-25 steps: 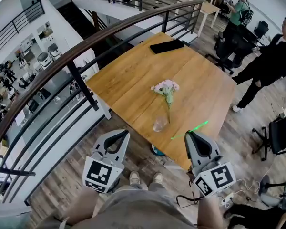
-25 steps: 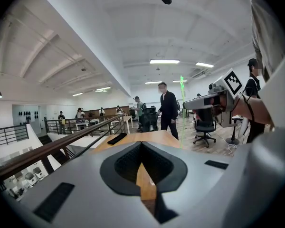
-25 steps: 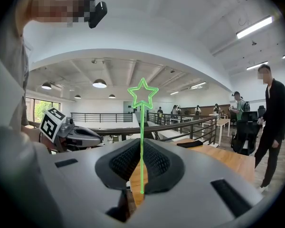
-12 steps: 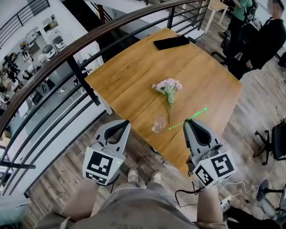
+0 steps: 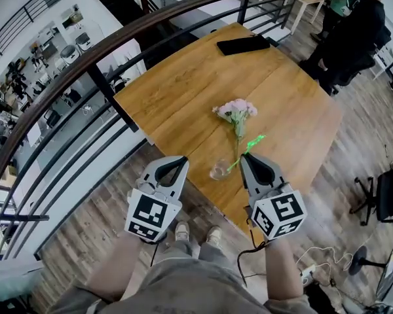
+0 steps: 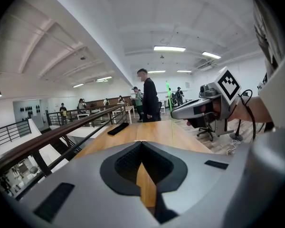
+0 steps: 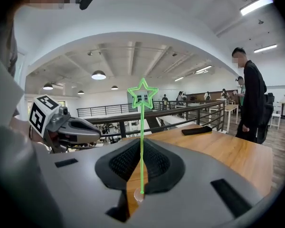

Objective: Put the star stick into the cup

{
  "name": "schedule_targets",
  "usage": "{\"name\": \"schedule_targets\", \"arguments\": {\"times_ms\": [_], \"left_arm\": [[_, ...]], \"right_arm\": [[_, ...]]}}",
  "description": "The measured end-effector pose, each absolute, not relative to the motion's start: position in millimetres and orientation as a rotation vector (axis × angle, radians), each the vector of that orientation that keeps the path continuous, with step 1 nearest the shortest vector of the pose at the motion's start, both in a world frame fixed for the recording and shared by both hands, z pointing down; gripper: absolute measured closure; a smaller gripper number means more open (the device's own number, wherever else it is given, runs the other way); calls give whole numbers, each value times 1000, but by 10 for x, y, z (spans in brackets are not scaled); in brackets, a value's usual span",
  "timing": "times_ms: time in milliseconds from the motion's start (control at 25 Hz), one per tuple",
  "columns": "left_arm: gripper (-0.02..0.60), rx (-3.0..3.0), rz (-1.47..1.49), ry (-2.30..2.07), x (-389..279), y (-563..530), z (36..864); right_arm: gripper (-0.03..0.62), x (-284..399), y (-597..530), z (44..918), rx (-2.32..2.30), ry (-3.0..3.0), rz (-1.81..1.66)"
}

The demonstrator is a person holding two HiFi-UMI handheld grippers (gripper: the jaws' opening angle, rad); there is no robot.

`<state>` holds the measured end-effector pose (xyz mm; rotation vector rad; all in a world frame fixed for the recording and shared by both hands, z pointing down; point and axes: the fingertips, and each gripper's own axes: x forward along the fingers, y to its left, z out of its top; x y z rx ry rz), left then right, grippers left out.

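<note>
The jaws of the right gripper [image 5: 247, 161] are clamped on the thin, translucent green star stick [image 5: 256, 140]. In the right gripper view the shaft [image 7: 141, 146] is seen pinched between the dark pads, with the outlined star standing upright above them. The jaws of the left gripper [image 5: 178, 162] are closed together, and nothing is held between them.

Within the last second both grippers have been brought forward from the near edge of the light wooden worktop [image 5: 183, 90] toward the small clear glass cup [image 5: 219, 170]. The star stick, previously held out to the right of the cup, has been swung inward. In the head view its lower end is now seen just beside the cup's rim, and its star lies close to the flower stem. Whether the stick touches the glass cannot be told. The bunch of pale pink flowers [image 5: 236, 110] has stayed in the cup, and the grip on the stick is unchanged.

The approach is judged to be nearly complete, but the star stick is not yet in the cup. The lower end remains to be aligned over the mouth, lowered beside the stem and released. The opening is partly taken up by the stem, so a nudge against the light cup is a likely risk. The left gripper is placed just left of the cup, where support could be given.
</note>
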<state>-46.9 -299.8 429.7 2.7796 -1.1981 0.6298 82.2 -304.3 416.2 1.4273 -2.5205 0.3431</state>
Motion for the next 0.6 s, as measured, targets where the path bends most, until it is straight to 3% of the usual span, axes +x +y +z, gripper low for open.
{"name": "schedule_targets", "arguments": {"times_ms": [600], "left_arm": [[566,2638,779,-1070,-398,-3067,5158]], "right_arm": [[553,703,-3300,5445,1337,-2372,613]]}}
